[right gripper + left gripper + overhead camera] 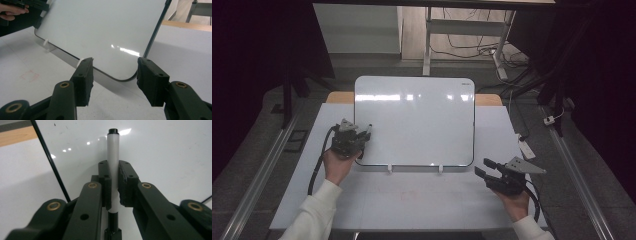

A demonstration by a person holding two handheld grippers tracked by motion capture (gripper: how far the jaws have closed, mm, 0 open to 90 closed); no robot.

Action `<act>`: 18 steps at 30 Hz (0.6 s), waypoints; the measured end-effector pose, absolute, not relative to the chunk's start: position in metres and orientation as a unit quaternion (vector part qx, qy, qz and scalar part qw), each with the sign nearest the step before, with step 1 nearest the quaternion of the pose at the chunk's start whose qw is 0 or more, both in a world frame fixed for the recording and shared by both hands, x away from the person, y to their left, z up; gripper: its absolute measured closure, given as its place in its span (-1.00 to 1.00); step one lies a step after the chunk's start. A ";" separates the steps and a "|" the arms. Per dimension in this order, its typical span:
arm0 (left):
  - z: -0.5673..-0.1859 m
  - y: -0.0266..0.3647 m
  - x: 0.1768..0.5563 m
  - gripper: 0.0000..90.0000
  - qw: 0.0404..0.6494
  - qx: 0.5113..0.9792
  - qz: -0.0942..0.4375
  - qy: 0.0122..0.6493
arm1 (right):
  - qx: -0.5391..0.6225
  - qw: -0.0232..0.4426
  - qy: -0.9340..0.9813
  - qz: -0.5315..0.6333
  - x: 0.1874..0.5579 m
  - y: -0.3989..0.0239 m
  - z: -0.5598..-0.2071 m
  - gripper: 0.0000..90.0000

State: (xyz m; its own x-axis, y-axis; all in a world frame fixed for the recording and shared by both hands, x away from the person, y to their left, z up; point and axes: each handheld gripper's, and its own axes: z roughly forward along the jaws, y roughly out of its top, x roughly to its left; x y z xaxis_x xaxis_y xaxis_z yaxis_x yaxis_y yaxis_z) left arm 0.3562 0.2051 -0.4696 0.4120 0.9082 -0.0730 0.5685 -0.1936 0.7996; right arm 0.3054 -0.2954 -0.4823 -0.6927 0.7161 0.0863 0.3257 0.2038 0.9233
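From my high view, the left gripper (362, 134) hides nearly all of what it holds; I see only a small pale tip at the whiteboard's left edge, too small to identify there. In my left gripper view the thing is plain: a slim white marker pen with a black cap (113, 167), clamped upright between the two black jaws, which press on its barrel from both sides. Its lower end runs down behind the gripper's linkage and is cut off at the bottom of that view, so I cannot tell how long it is. The barrel is smooth, glossy white, with no print that I can read; the black cap points at the glossy white rectangular whiteboard with a thin dark frame (414, 120), just short of its face or touching it, I cannot tell which. The board leans back on two small white plastic feet (389, 169) on the white surface (412, 205), and ceiling glare washes over parts of it, so faint marks are hard to judge. My right gripper (486, 168) is near the board's lower right corner, its jaws standing apart with nothing between them, apart from the board. Its cable trails back under the sleeve, half hidden. A faint reddish smudge (29, 75) on the surface is too weak to read.
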 end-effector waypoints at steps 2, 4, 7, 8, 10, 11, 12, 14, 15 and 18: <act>-0.470 0.203 0.356 0.79 0.399 0.740 0.227 0.492 | 0.348 0.184 0.753 0.528 0.306 -0.296 -0.483 0.03; -0.470 0.200 0.356 0.78 0.398 0.740 0.236 0.488 | 0.350 0.185 0.751 0.528 0.306 -0.297 -0.483 0.03; -0.471 0.195 0.354 0.74 0.396 0.744 0.251 0.477 | 0.351 0.187 0.750 0.528 0.306 -0.298 -0.483 0.03; -0.472 0.194 0.354 0.71 0.394 0.744 0.255 0.475 | 0.351 0.187 0.750 0.528 0.306 -0.298 -0.484 0.03; -0.472 0.193 0.354 0.71 0.393 0.745 0.259 0.473 | 0.350 0.186 0.751 0.528 0.306 -0.298 -0.484 0.03; -0.472 0.193 0.354 0.68 0.394 0.744 0.260 0.473 | 0.350 0.187 0.751 0.528 0.306 -0.298 -0.484 0.03; -0.472 0.193 0.353 0.64 0.393 0.744 0.262 0.472 | 0.349 0.187 0.751 0.528 0.306 -0.298 -0.484 0.03; -0.470 0.194 0.352 0.50 0.397 0.741 0.265 0.473 | 0.350 0.188 0.751 0.528 0.306 -0.298 -0.485 0.03; -0.469 0.195 0.351 0.44 0.401 0.739 0.265 0.472 | 0.350 0.188 0.750 0.529 0.306 -0.298 -0.484 0.02; -0.463 0.200 0.345 0.23 0.415 0.736 0.261 0.467 | 0.350 0.188 0.750 0.528 0.306 -0.299 -0.484 0.02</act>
State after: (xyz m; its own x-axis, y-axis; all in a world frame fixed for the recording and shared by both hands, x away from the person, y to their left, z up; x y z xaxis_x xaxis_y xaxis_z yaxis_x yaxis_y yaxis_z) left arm 0.3452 0.2005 -0.4627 0.4273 0.9041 -0.0042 0.4712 -0.2188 0.8544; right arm 0.3065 -0.2992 -0.4842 -0.6835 0.7247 0.0873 0.3273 0.1973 0.9241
